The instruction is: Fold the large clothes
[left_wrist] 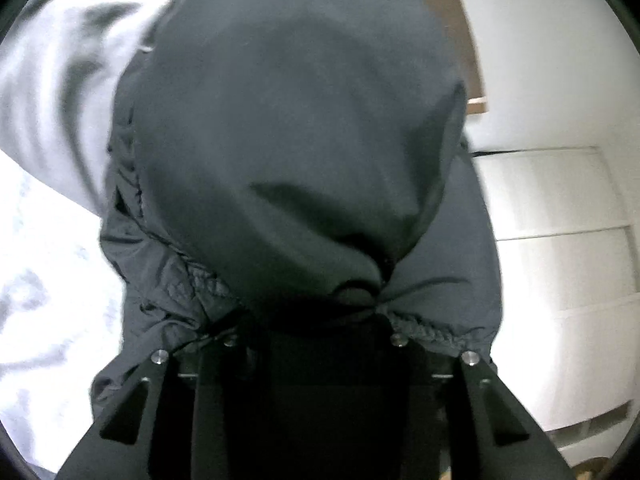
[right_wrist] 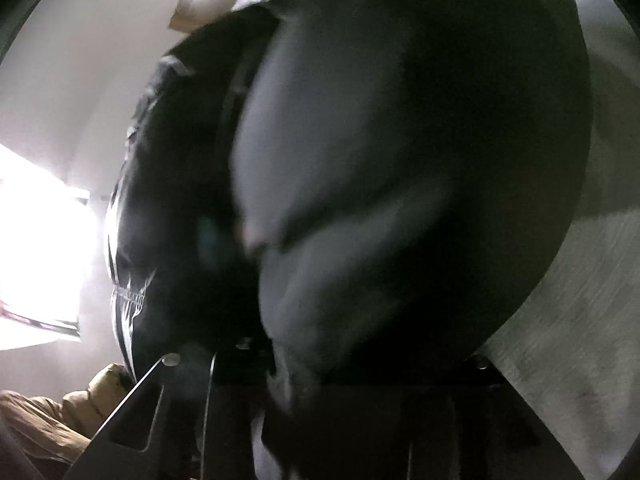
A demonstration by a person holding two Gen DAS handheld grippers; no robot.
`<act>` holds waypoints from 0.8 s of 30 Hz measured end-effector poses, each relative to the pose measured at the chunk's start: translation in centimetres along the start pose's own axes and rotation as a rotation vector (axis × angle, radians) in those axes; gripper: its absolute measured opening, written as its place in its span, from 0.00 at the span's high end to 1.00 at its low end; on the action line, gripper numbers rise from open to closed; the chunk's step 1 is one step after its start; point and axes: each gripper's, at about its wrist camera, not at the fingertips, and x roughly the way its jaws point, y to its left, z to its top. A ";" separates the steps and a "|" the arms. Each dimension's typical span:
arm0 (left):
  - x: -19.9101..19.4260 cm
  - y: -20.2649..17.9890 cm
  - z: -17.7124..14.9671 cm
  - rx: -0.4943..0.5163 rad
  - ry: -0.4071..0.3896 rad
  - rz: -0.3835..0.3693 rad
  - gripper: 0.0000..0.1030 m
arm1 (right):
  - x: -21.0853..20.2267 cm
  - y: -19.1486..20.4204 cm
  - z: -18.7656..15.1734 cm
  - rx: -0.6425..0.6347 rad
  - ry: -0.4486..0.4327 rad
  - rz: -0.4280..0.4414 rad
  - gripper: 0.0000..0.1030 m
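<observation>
1. Right now the dark garment hangs in the air, pinched by both grippers, and fills most of both wrist views. It's prob. a jacket or pants w/ an elastic gathered hem, seen bunched just above the left gripper.
2. Left gripper: clamped on the garment. The fabric puckers to a point right where the fingers meet, w/ creases fanning out from it.
3. Right gripper: looks clamped on the garment too, as the cloth drapes straight off the finger area, but the view is dark & blurry, so fingertips aren't clearly seen. A white-printed patch shows on the garment's left edge there.
4. Bkgd: white bedding at left of the left view, white cabinet at right; bright window and a tan cloth pile in the right view.
5. Step in hand, my read: lifting & spreading the garment before laying it flat on the bedding.
6. To do it well:
   - keep both grips firm; slick fabric may slip.
   - pull the grippers apart evenly so the held edge goes taut, no sag in the middle.
   - lower the far end first, then drag back to smooth wrinkles.
   - release only once it's lying flat.
</observation>
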 end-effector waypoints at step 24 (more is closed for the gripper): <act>16.4 -8.3 -3.7 0.136 0.138 0.064 0.60 | -18.3 -5.0 0.4 -0.002 -0.238 -0.272 0.70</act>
